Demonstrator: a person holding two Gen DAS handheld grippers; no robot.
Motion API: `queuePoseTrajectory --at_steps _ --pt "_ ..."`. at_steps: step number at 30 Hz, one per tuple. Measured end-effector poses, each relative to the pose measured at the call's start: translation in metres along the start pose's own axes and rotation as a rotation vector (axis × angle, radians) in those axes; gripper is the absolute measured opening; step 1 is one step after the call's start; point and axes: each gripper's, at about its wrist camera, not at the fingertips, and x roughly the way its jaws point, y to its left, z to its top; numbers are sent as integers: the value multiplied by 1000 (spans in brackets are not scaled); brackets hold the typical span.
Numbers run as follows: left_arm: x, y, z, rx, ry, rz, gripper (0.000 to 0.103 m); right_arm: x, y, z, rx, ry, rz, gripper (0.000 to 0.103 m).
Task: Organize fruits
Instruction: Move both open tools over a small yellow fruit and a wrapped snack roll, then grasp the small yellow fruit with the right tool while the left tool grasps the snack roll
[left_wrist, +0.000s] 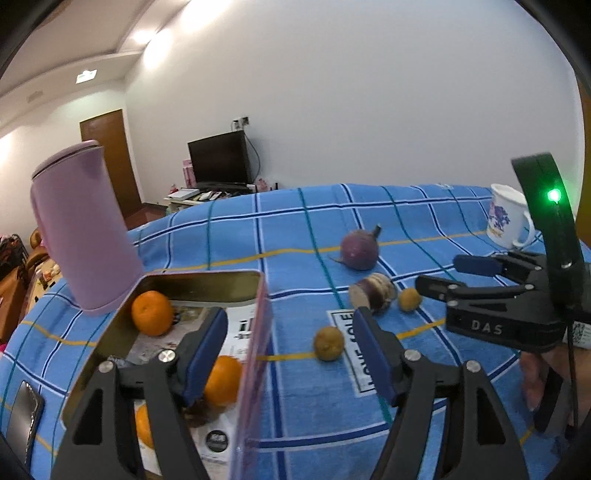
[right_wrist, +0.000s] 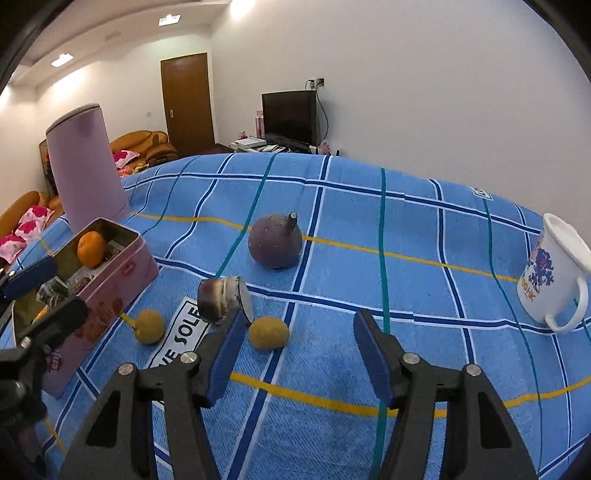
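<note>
Both grippers, left (left_wrist: 290, 354) and right (right_wrist: 299, 354), half-open, empty. Left fingers straddle tin (left_wrist: 255, 369) wall; 2 yellow fruits (right_wrist: 268, 332) just ahead of right fingers. Risk: fruit rolls when nudged.

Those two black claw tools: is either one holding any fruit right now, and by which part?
Neither. The left gripper hangs with open jaws over the pink tin, and the right gripper is open above the cloth.

Woven checked cloth (right_wrist: 369, 206) under a glossy metal tin (right_wrist: 110, 284), smooth enamel-look mug (right_wrist: 554, 273) at three o'clock.
</note>
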Motion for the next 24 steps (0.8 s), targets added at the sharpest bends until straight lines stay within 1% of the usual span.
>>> queuePoseTrajectory --at_steps 3,6,7,12,13,18,24 --pt "6 -2 1 0 16 -11 73 10 7 1 -29 46 14 57" --pt "10 0 1 -8 30 -16 73 22 13 1 -53 97 42 56" --pt "11 1 2 -13 38 -24 73 28 15 2 -60 122 49 50" --pt "12 -7 8 -2 42 -38 72 41 13 3 -51 170 59 33" --pt "13 -9 9 2 41 -43 72 42 12 3 -45 173 69 30" --pt "22 -19 13 14 66 -61 72 34 9 2 -40 139 57 30" --pt "35 -32 22 -6 125 -109 72 19 -9 -2 -27 104 -43 30"
